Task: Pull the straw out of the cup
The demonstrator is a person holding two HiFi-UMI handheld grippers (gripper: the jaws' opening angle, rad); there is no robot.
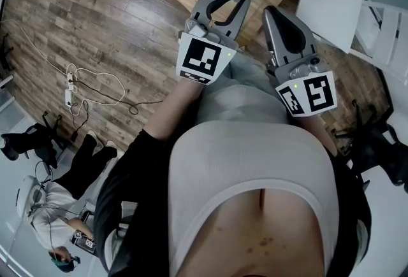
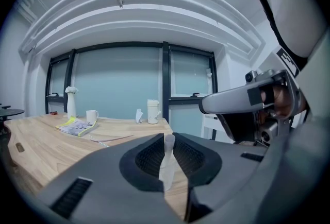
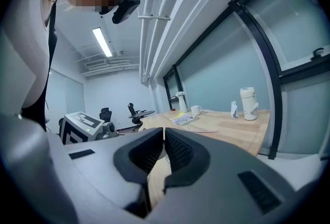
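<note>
Left gripper view, wooden table (image 2: 41, 151), glass wall (image 2: 118, 84), straw (image 2: 167, 162) seemingly pinched

The worktop (image 2: 41, 140) is pale wood, smooth with a soft shine. The floor (image 1: 95, 27) is darker wood in planks. The straw (image 2: 166, 171) is milky, see-through plastic. The left gripper (image 2: 166, 138) is matt grey plastic, and its fingers (image 2: 147, 158) are black and bumpy inside. The shirt (image 1: 255, 161) is white ribbed cloth
</note>
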